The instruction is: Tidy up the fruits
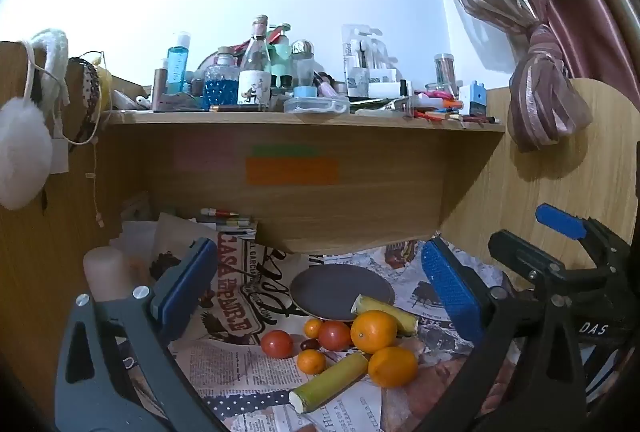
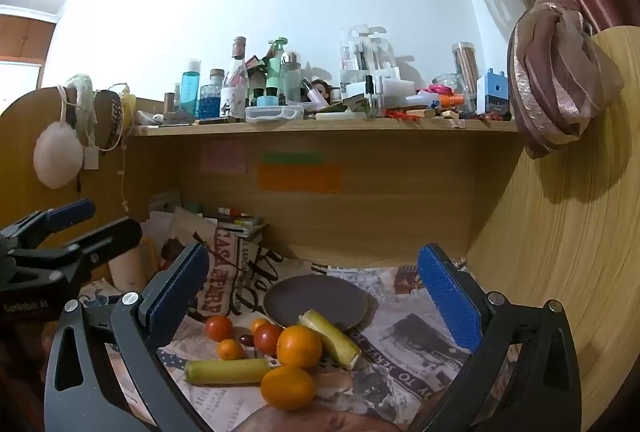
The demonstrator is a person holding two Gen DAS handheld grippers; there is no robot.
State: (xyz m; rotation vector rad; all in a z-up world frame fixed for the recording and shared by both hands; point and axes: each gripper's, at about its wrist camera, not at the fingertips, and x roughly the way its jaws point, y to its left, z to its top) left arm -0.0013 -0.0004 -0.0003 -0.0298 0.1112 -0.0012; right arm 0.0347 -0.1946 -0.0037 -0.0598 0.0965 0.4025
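A pile of fruit lies on the newspaper-covered desk in front of a dark round plate (image 1: 340, 290) (image 2: 316, 302). It holds two large oranges (image 1: 374, 331) (image 2: 299, 347), two red tomatoes (image 1: 277, 344) (image 2: 219, 328), two small tangerines (image 1: 311, 360) (image 2: 230, 349), a dark date (image 1: 309, 344) and two yellow-green sugarcane pieces (image 1: 330, 382) (image 2: 226, 371). One cane piece (image 2: 330, 338) leans on the plate's rim. My left gripper (image 1: 320, 296) is open and empty above the pile. My right gripper (image 2: 320, 302) is open and empty too; it also shows in the left wrist view (image 1: 560, 232).
A wooden shelf (image 1: 304, 119) crowded with bottles and jars overhangs the desk. A pale cylinder (image 1: 106, 272) stands at the left. A tied curtain (image 2: 560, 87) hangs by the right wooden side panel. White earmuffs (image 1: 22, 151) hang on the left panel.
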